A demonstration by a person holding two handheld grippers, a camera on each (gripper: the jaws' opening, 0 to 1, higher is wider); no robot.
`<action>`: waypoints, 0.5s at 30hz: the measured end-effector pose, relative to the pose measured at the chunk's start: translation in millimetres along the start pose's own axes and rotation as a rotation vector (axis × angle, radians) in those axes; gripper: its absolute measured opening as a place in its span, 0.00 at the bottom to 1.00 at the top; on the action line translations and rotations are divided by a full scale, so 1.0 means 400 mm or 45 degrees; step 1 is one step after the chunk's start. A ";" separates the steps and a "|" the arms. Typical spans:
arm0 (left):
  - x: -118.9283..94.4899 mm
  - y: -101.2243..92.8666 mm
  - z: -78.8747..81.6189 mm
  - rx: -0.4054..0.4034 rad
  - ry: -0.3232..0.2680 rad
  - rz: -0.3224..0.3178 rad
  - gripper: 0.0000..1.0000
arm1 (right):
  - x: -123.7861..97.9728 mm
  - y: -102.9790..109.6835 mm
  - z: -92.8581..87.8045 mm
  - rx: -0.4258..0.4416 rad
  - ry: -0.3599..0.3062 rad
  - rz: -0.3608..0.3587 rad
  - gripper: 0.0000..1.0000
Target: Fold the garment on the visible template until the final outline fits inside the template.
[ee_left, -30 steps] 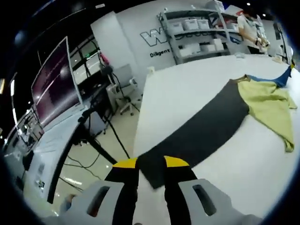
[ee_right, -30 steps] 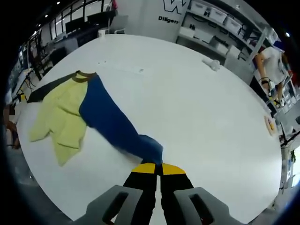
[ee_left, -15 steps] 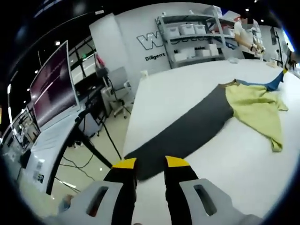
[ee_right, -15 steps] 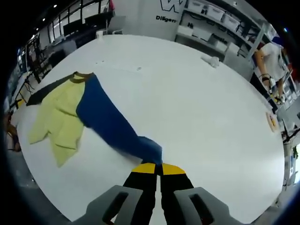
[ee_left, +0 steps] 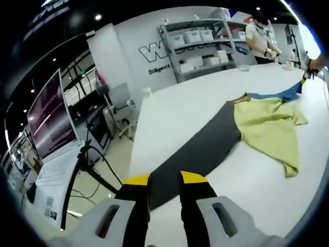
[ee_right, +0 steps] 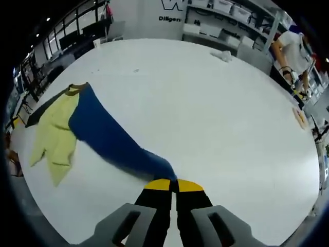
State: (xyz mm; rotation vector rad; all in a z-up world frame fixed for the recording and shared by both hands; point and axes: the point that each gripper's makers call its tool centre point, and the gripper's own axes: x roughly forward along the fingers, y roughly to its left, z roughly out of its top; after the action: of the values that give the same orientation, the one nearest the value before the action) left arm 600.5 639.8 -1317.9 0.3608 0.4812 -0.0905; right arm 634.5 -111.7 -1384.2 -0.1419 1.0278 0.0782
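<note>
A garment lies spread on the white table [ee_right: 216, 128]: a yellow-green body [ee_left: 267, 123], a dark grey sleeve [ee_left: 205, 149] and a blue sleeve [ee_right: 108, 139]. My left gripper [ee_left: 165, 180] is shut on the end of the grey sleeve, near the table's edge. The grey cloth runs from its jaws up and right to the body. My right gripper [ee_right: 172, 184] is shut on the cuff of the blue sleeve, which stretches away up-left to the yellow-green body [ee_right: 51, 134]. Beyond the body, the blue sleeve [ee_left: 288, 92] trails to the right edge.
The table's edge [ee_left: 134, 149] drops to the floor left of my left gripper, with a chair [ee_left: 121, 103], cables and a large monitor [ee_left: 49, 123] beyond. Shelves of white bins [ee_left: 205, 46] line the back wall. A person [ee_right: 293, 51] stands there. A small white object [ee_right: 223, 55] lies far off.
Both grippers have drawn outward with their sleeves. The grey and blue sleeves look longer and straighter, and the yellow-green body sits farther from each gripper. Both views have tilted.
</note>
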 end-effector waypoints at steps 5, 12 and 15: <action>-0.001 -0.020 0.010 0.037 0.013 -0.016 0.19 | 0.024 -0.021 0.033 0.022 -0.042 0.020 0.00; -0.008 -0.031 0.034 0.082 0.017 -0.024 0.19 | 0.050 -0.055 0.070 0.019 -0.123 0.013 0.14; -0.007 -0.034 0.039 0.100 0.022 -0.027 0.19 | 0.056 -0.075 0.068 0.002 -0.143 -0.026 0.18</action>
State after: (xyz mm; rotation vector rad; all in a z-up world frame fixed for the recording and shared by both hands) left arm 602.5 621.6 -1307.9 0.4335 0.4994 -0.1270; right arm 672.9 -137.2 -1387.2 -0.1453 0.9143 0.0659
